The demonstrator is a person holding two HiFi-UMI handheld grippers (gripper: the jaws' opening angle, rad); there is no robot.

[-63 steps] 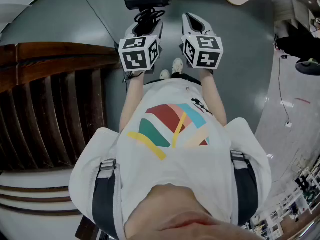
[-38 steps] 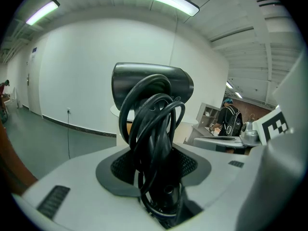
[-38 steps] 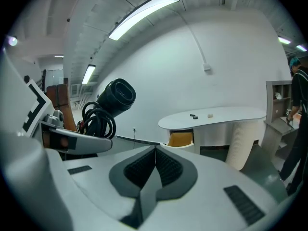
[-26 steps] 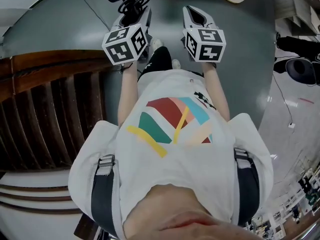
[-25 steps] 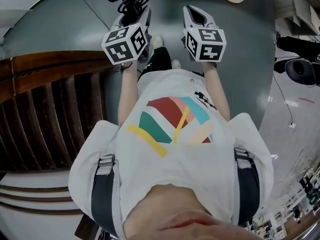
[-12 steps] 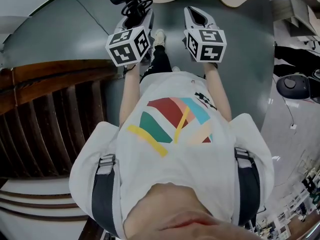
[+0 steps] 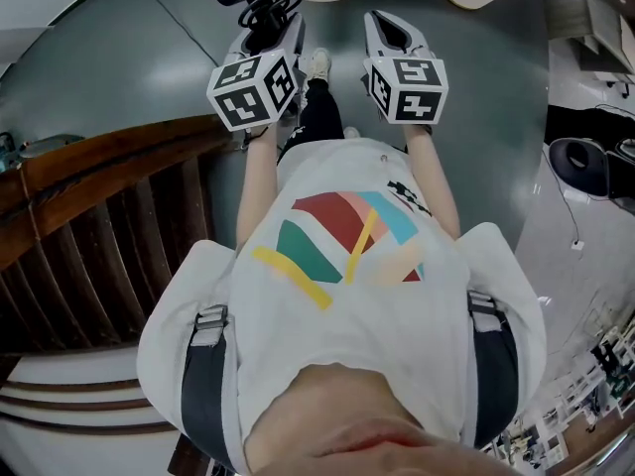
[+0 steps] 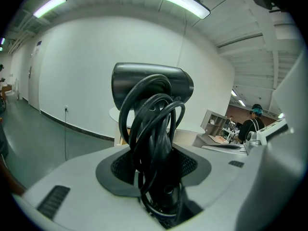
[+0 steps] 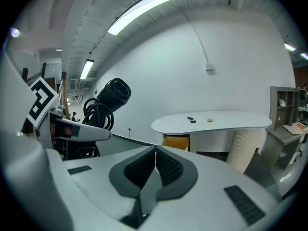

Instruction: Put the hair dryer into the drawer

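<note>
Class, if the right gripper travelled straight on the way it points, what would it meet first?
Probably the open drawer under the white table, some way off; nothing nearer shows, though depth is unclear.

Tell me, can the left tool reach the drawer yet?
Probably not yet. The left tool, shut on the hair dryer, is well short of the drawer under the white table, though nothing visibly blocks the way.

The head camera looks steeply down past the person's shirt point(image 7: 337, 256) to the grey floor point(image 7: 476, 117), with the left gripper point(image 7: 268, 30) and right gripper point(image 7: 390, 30) at the top. Each gripper camera sits close behind its own jaws, facing a white wall point(image 8: 82, 57). All three views share the hair dryer point(image 8: 151, 83), very near in the left gripper view and at the left of the right gripper view.
</note>
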